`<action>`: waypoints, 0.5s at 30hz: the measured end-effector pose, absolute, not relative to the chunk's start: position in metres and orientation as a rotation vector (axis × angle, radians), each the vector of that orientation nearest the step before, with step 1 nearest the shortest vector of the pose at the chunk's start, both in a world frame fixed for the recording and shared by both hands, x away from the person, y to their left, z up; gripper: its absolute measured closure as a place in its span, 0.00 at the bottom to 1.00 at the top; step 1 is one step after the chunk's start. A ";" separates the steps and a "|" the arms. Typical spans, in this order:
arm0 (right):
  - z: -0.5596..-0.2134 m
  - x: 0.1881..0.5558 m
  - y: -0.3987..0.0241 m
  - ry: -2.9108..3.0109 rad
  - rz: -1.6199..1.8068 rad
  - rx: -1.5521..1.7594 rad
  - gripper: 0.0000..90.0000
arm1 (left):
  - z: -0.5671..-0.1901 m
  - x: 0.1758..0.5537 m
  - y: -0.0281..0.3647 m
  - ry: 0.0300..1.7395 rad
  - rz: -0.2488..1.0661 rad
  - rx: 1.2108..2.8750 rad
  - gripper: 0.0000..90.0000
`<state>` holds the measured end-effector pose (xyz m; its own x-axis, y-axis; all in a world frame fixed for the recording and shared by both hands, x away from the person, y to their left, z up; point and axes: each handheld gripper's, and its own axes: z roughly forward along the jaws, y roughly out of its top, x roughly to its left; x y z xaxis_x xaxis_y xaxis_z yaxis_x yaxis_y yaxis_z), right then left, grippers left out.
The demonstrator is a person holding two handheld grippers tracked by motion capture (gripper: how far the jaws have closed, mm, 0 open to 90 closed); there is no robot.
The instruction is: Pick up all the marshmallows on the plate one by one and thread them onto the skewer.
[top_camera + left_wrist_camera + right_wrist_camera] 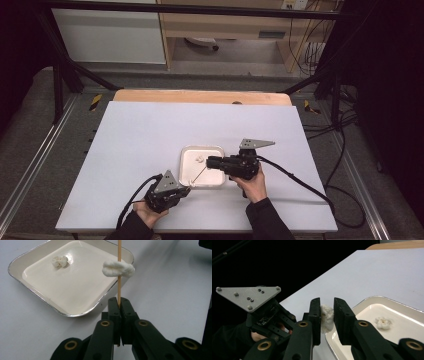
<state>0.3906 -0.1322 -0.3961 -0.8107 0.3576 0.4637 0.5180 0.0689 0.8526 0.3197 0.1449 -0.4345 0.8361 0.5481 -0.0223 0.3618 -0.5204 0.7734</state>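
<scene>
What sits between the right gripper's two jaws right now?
A white puffy piece, threaded on the wooden skewer that the left gripper clamps. The right gripper view shows it between the right gripper's jaws.

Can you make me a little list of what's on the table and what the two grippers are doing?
table: white top
tray: white, shiny rim, near the table's front
skewer: thin wooden stick, one white puffy piece threaded on it
loose piece: white puff lying in the tray
left gripper: shut on the skewer's end
right gripper: jaws on either side of the threaded piece, a gap on one side

Overhead view and close gripper views share perhaps one tray (186, 172)
</scene>
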 end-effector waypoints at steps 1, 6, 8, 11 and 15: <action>-0.396 0.391 -0.132 -2.192 -1.848 -0.908 0.87 | -0.434 0.319 0.145 0.656 0.286 2.174 0.99; -0.398 0.390 -0.131 -2.181 -1.841 -0.911 0.89 | -0.434 0.317 0.144 0.636 0.319 2.184 0.99; -0.399 0.390 -0.130 -2.174 -1.836 -0.912 0.89 | -0.434 0.316 0.144 0.631 0.328 2.189 0.99; -0.400 0.389 -0.129 -2.162 -1.820 -0.910 0.90 | -0.434 0.316 0.143 0.627 0.334 2.196 0.99; -0.401 0.389 -0.129 -2.148 -1.814 -0.912 0.91 | -0.433 0.316 0.143 0.629 0.340 2.205 0.99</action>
